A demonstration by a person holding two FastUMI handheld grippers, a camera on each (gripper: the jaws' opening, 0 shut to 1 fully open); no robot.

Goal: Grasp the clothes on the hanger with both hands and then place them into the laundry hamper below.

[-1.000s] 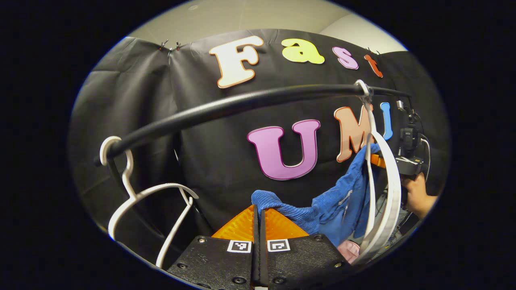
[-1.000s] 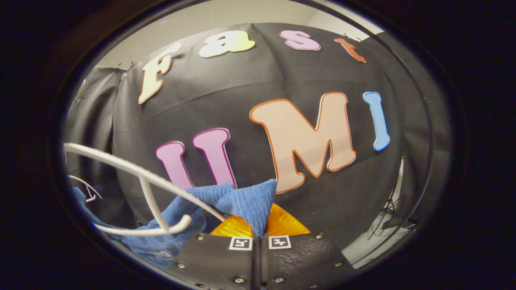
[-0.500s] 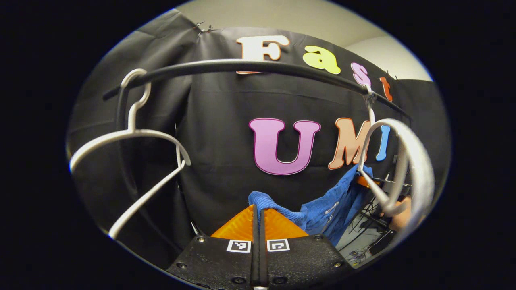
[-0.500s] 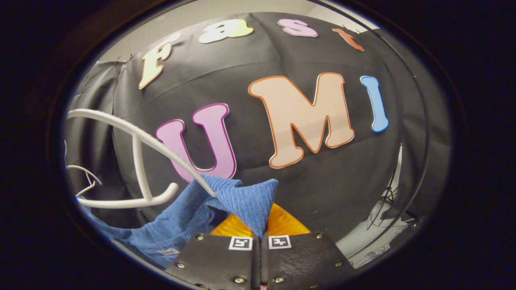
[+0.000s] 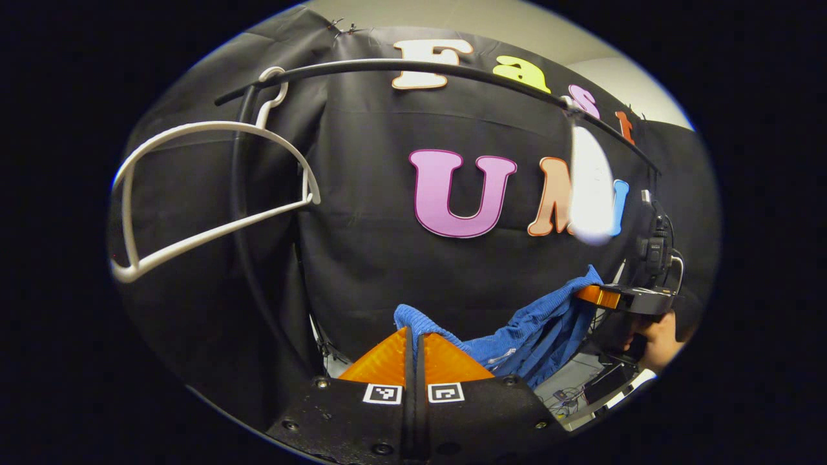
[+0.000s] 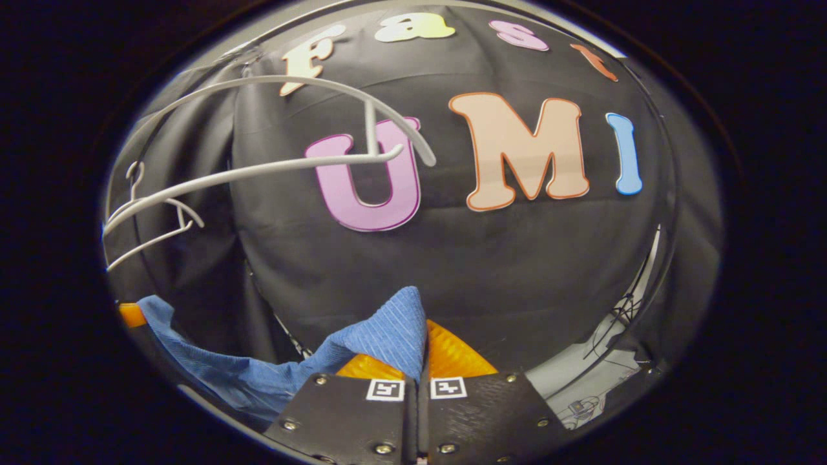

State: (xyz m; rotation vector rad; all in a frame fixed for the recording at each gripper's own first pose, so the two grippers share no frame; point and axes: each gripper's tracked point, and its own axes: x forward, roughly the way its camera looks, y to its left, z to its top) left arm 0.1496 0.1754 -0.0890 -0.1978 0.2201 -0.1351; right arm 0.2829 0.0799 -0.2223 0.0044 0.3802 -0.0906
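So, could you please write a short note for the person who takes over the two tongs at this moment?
Left tongs: shut on one end of the blue garment.
Right tongs: shut on the other end; the cloth hangs slack between the two.
Both white hangers, the one on the left and the one near the right tongs, hang bare on the black rail above.
Done: garment is off its hanger.
Left: lower it into the laundry hamper and release.
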